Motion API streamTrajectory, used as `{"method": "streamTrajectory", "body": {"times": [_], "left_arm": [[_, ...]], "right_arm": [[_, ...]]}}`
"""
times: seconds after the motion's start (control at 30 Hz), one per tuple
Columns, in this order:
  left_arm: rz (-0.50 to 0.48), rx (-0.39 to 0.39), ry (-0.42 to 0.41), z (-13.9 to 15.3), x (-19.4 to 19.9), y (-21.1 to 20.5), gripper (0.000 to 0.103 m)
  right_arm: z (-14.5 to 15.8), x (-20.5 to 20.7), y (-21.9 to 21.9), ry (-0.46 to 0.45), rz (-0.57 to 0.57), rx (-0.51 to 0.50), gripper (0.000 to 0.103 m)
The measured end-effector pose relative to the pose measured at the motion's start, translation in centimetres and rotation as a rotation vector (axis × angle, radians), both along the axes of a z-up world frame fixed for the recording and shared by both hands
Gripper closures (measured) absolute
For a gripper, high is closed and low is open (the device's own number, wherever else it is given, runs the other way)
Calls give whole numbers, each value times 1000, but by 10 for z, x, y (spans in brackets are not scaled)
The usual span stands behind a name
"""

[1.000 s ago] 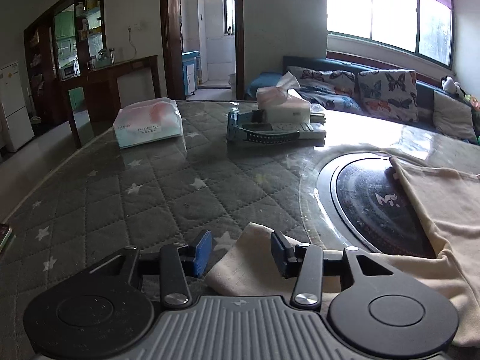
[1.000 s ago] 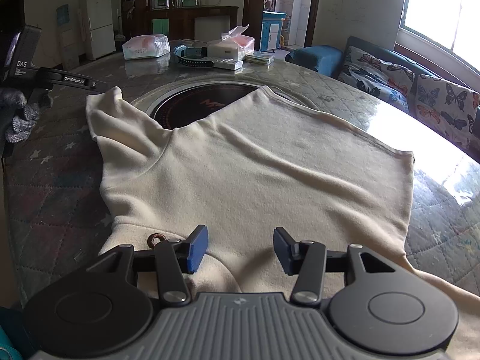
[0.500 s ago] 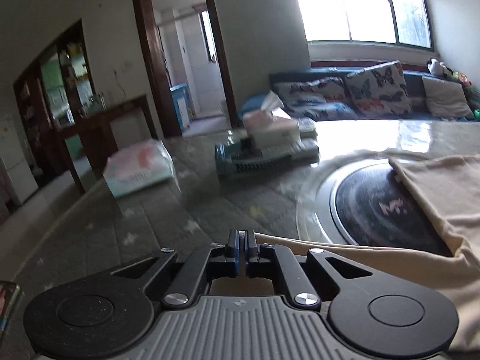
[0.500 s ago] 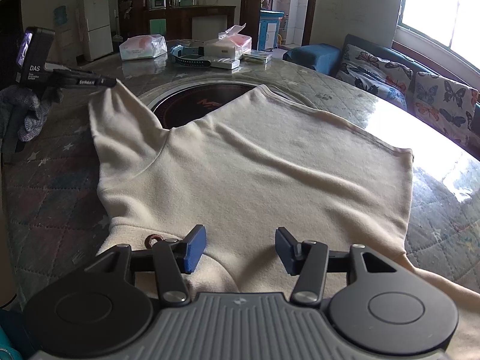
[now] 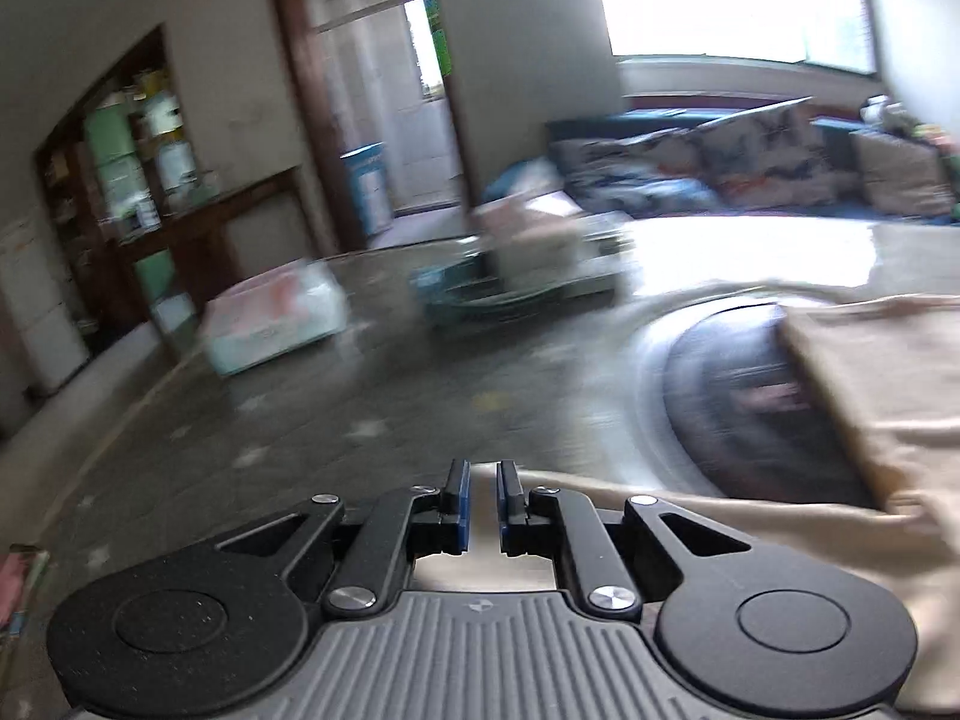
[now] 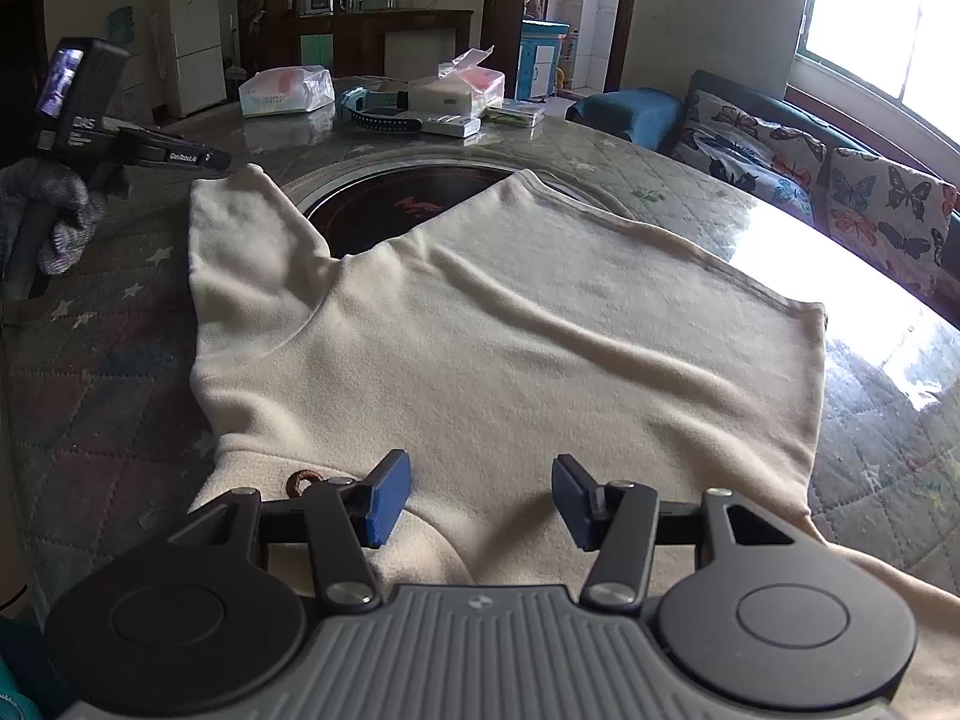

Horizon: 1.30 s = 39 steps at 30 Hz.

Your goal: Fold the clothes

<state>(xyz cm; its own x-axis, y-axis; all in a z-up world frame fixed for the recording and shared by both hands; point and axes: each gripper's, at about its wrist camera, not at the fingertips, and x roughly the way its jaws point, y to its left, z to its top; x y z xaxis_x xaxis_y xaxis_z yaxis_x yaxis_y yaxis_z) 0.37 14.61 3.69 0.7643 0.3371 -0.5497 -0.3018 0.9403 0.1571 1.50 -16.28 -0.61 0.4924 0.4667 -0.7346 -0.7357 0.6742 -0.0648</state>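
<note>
A cream sweatshirt lies spread on the quilted table, partly over a round black hob. Its sleeve reaches to the far left, where my left gripper, held by a gloved hand, has the sleeve's end. In the blurred left wrist view, my left gripper pinches cream cloth in a narrow gap, and its jaws are opening slightly. My right gripper stands open just above the sweatshirt's near edge, nothing between its fingers. A small brown ring lies by its left finger.
At the table's far side sit a plastic tissue pack, a tissue box, a blue-black band and small packets. A sofa with butterfly cushions runs along the right. A fridge and cabinets stand at the back.
My left gripper shut on the sleeve's end, then moved and rolled with it, so its view is blurred. The sleeve end rose off the table. My right gripper stayed still.
</note>
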Motion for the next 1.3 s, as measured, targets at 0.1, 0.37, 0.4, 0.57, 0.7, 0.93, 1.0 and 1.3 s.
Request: {"method": "streamTrajectory", "body": {"times": [0.1, 0.37, 0.4, 0.57, 0.7, 0.93, 1.0, 1.3], "left_arm": [[-125, -86, -14, 5, -2, -29, 93], [-397, -196, 25, 0, 15, -99, 93], [-407, -195, 36, -4, 18, -103, 93], [-365, -196, 95, -19, 32, -107, 93], [-357, -207, 85, -16, 30, -102, 92], [-490, -205, 48, -7, 13, -138, 92], [-546, -216, 52, -9, 8, -154, 92], [-715, -254, 76, -23, -1, -193, 92]], "right_arm": [[-1, -1, 0, -3, -2, -1, 50], [0, -2, 0, -7, -7, 2, 50], [-1, -2, 0, -8, -8, 2, 50], [-1, 0, -1, 1, -10, 12, 49], [-1, 3, -3, 12, -11, 23, 49], [13, 25, -13, 19, -61, 53, 50], [21, 39, -15, 11, -95, 67, 50], [23, 109, 7, 33, -219, 88, 51]]}}
